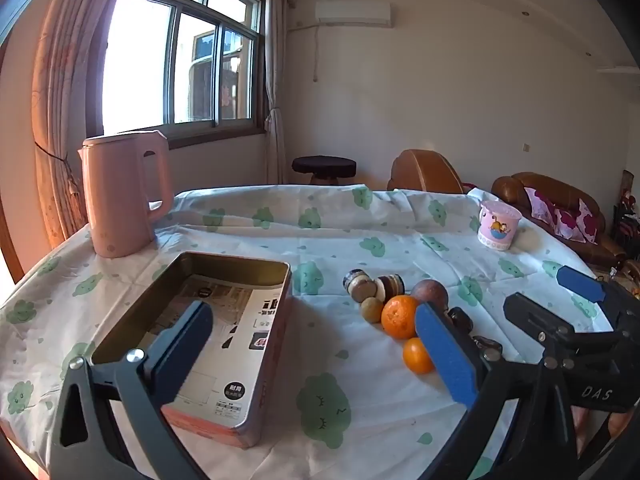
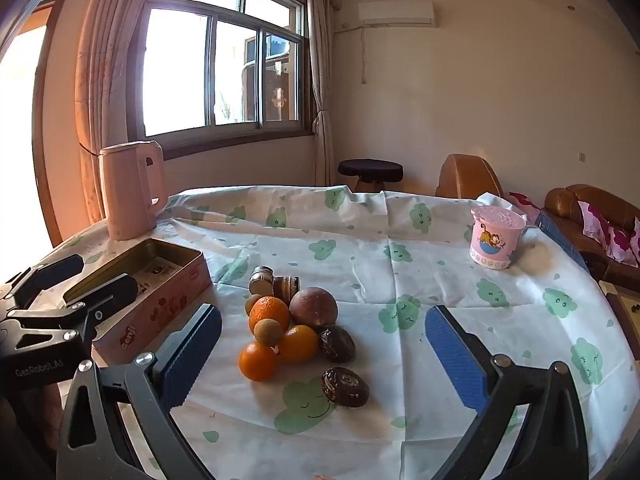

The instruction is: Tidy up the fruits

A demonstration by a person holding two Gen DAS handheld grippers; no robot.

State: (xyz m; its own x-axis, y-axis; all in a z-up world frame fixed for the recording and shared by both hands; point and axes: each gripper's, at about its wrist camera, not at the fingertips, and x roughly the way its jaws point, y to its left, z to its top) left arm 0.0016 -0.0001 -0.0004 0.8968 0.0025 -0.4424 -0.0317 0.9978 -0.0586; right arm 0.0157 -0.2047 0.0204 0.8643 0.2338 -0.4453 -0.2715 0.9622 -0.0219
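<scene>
The left gripper [image 1: 312,354] hangs above the surface [image 1: 360,216] with its jaws spread wide and nothing between them; one blue pad sits over the open tin [image 1: 224,276], the other in front of the fruit pile. The right gripper [image 2: 323,354] is likewise wide open and empty, its two pads flanking the near edge of the pile from above.

Between the right gripper's pads lie the fruits, clustered together: a large orange [image 2: 269,312], two smaller oranges [image 2: 258,361] [image 2: 298,343], a small tan round fruit [image 2: 269,332] resting among them, a brownish-purple round fruit [image 2: 313,307] just behind, and two dark wrinkled dates [image 2: 337,343] [image 2: 345,386], the nearer one slightly apart from the heap. Behind the pile two small lidded jars [image 2: 262,280] lie on their sides, touching each other.

The tin, a rectangular box with printed paper in its bottom, stands just left of the pile. Farther back on the left stands a pink kettle [image 2: 132,190], and well apart on the right a pink cartoon cup [image 2: 496,236]. A white cloth with green cloud prints covers the surface.
</scene>
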